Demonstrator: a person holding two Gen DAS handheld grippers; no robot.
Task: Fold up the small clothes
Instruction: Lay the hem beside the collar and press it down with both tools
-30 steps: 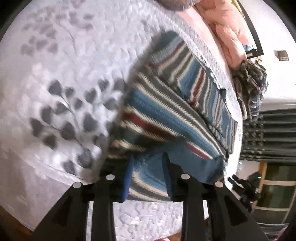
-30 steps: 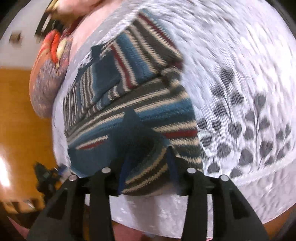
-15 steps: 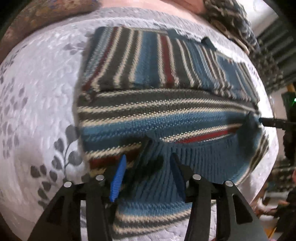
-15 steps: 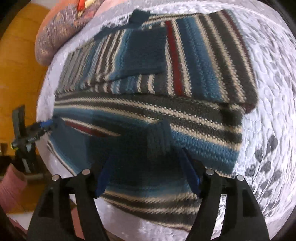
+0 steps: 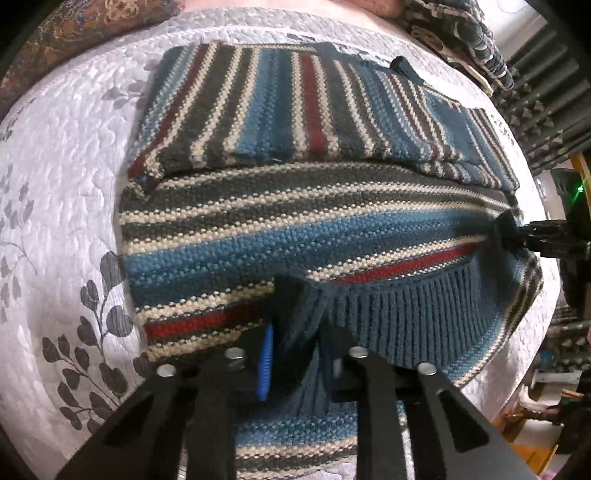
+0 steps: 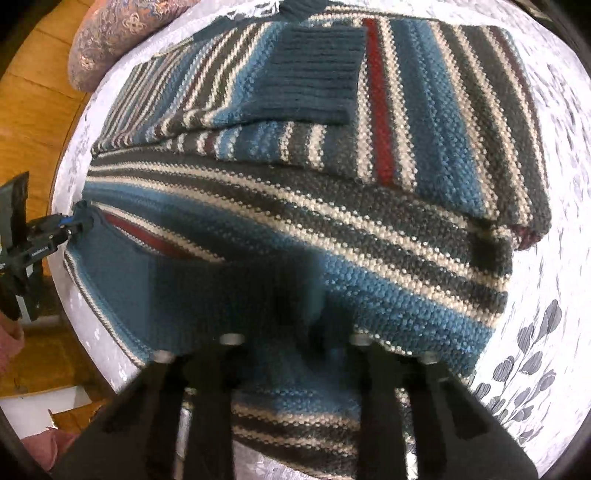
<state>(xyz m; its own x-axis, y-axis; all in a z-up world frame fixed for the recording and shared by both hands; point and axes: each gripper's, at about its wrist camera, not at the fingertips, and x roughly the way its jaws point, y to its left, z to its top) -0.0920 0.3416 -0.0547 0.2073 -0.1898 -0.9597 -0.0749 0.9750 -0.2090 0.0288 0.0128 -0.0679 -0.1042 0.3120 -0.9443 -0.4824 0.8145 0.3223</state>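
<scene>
A striped knit sweater in blue, grey, cream and red lies on a white quilted bedspread printed with grey leaves, its sleeves folded across the chest. The left gripper is clamped on the ribbed navy hem, lifted over the body. The right gripper pinches the hem's other end. A patterned cushion rests at the bedspread's far edge.

Sweater lies on bedspread, pillow behind.
</scene>
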